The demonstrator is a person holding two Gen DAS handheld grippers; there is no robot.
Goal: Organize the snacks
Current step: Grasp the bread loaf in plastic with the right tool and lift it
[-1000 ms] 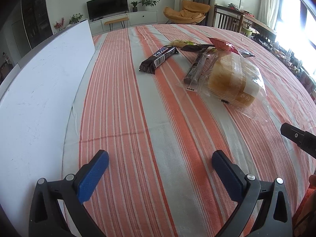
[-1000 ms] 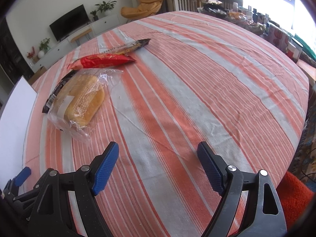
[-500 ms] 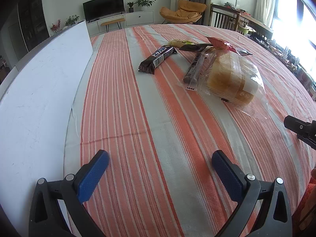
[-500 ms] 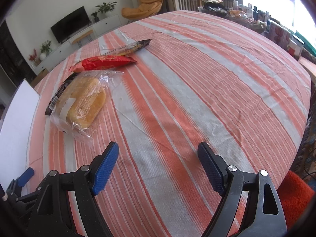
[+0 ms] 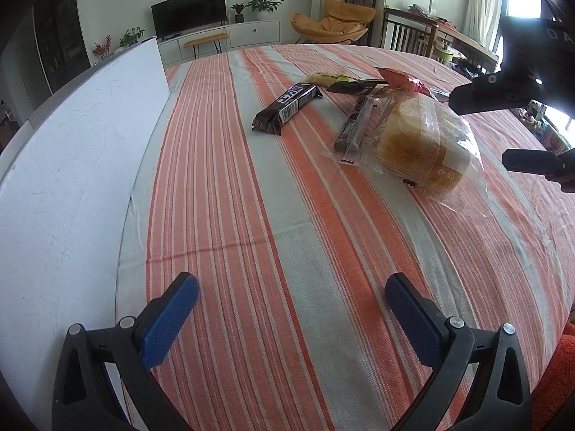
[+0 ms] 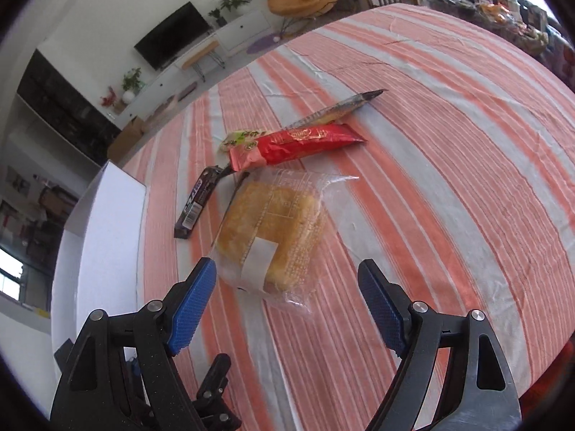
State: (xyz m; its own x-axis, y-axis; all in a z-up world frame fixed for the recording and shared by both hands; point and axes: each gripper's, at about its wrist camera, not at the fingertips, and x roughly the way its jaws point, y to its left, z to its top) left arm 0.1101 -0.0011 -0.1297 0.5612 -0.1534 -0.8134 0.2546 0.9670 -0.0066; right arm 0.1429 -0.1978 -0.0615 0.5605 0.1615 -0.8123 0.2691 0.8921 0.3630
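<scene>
Several snacks lie on the striped tablecloth [image 5: 287, 237]. A bun in a clear bag [image 6: 273, 222] has its near end in line with the gap of my right gripper [image 6: 287, 276], which is open; its blue pads do not touch the bag. Behind the bun lie a red pack [image 6: 298, 143], a green pack [image 6: 244, 136], a long thin pack [image 6: 337, 111] and a dark biscuit pack [image 6: 199, 197]. My left gripper [image 5: 291, 301] hangs open over bare cloth, well short of the biscuit pack [image 5: 287, 107], a thin dark bar [image 5: 354, 127] and the bun [image 5: 420, 147]. The right gripper [image 5: 479, 131] shows at the right edge there.
A large white box [image 5: 72, 161] stands along the table's left side, also in the right wrist view as the white box [image 6: 104, 233]. Chairs, a cluttered sideboard and a TV unit stand beyond the table's far edge. An orange cushion lies below the table's near right edge.
My right gripper has swung left and up toward the bun, which now sits just ahead of its fingertips. It stays open. The left gripper has not moved.
</scene>
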